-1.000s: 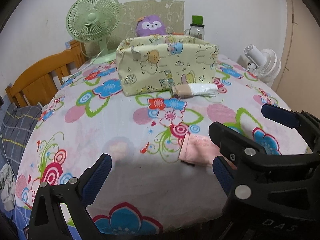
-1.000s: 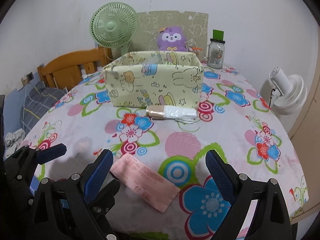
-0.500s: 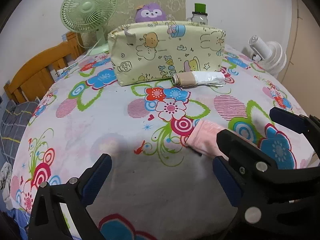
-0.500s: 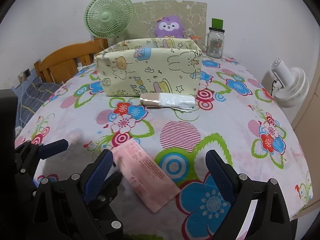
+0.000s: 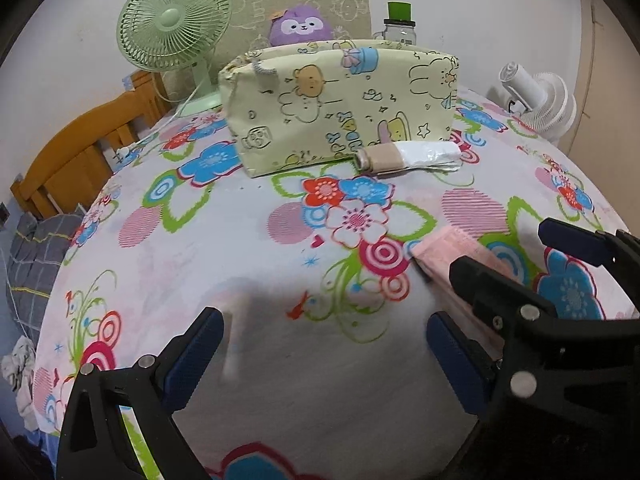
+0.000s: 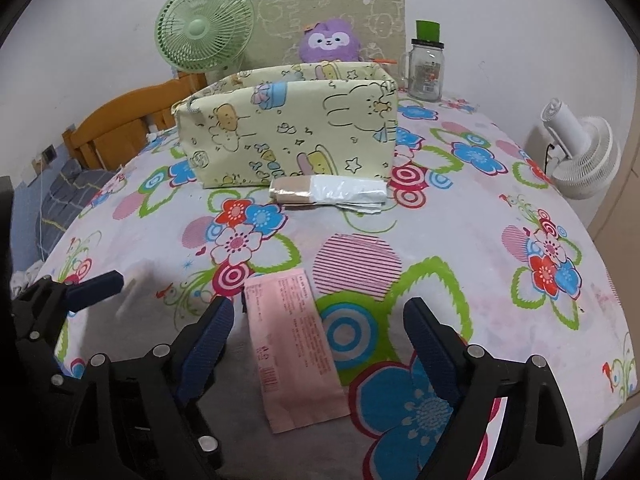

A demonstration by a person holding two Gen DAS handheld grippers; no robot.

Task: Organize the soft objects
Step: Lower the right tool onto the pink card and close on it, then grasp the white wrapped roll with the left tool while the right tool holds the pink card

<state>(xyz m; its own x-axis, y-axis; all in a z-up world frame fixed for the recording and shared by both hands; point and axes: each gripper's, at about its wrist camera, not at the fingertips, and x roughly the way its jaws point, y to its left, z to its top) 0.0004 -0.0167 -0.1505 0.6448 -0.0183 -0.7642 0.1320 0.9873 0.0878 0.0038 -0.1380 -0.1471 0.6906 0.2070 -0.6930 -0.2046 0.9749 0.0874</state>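
Grippers first: we see both have pushed forward over the table since a second ago, so the yellow cartoon-print fabric storage box [image 6: 288, 136] and the flat pink plastic packet [image 6: 294, 346] look bigger and nearer in both views. In the right wrist view the packet has swung from slanting to nearly lengthwise between the prongs. Right gripper [image 6: 318, 334] gapes wide, straddling the packet, pads not touching it. Left gripper [image 5: 324, 340] also spread wide, holding nothing, over bare cloth.

Surface: round table under a white floral-print tablecloth [image 5: 224, 248], white wall behind. Orange wooden chair [image 5: 76, 156] at the left edge, grey checked cloth [image 5: 28, 264] beyond it.

Counts as we tally them: one storage box, open top, mid-table; one pink packet lying flat near the front edge; one beige roll with silvery plastic wrap [image 6: 328, 194] lying just in front of the box; one purple plush toy [image 6: 330, 42] behind the box; one green desk fan [image 5: 174, 26]; one white fan [image 6: 580, 156] off the right side; one glass jar with green lid [image 6: 426, 66].
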